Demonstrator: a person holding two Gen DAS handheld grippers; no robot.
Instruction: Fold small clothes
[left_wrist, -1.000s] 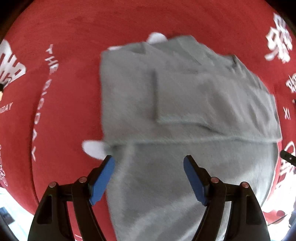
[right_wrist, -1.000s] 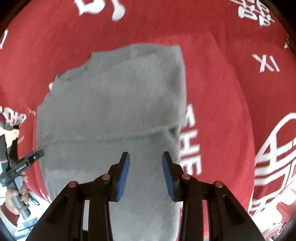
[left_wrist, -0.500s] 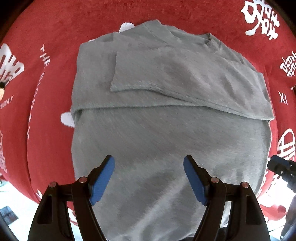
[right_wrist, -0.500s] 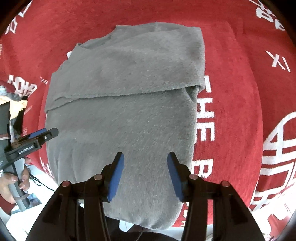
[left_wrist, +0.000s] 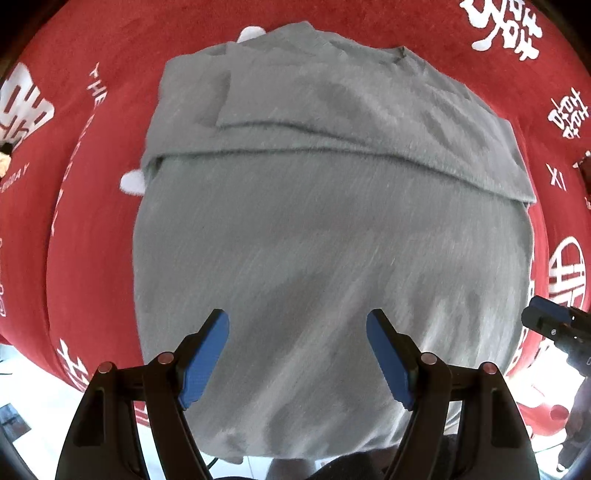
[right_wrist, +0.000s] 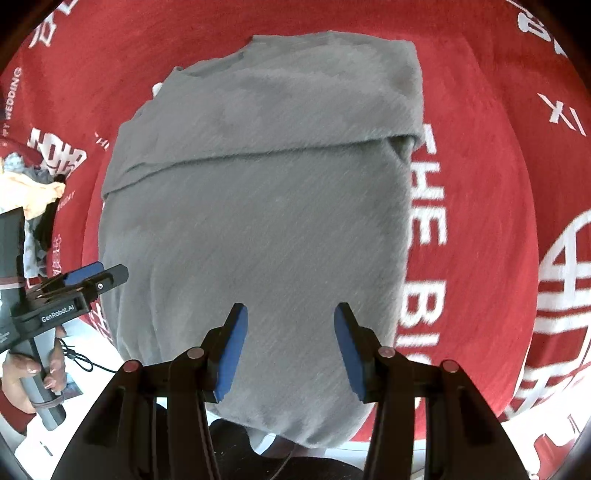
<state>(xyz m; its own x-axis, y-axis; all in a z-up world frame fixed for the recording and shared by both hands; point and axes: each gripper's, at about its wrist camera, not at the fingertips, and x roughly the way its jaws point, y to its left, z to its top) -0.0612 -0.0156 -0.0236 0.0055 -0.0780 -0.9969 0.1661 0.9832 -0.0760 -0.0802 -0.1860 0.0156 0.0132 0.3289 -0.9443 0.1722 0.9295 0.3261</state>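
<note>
Both hand-held grippers are hovering released: the left hand-held gripper (left_wrist: 297, 354) and right hand-held gripper (right_wrist: 290, 349), its jaws just opening, above the folded grey garment (left_wrist: 314, 221).

The garment (left_wrist: 325, 229) lies on the cloth (left_wrist: 92, 192) covering the table, its far part folded over onto itself and its near end hanging over the table's near edge, between both grippers.
</note>
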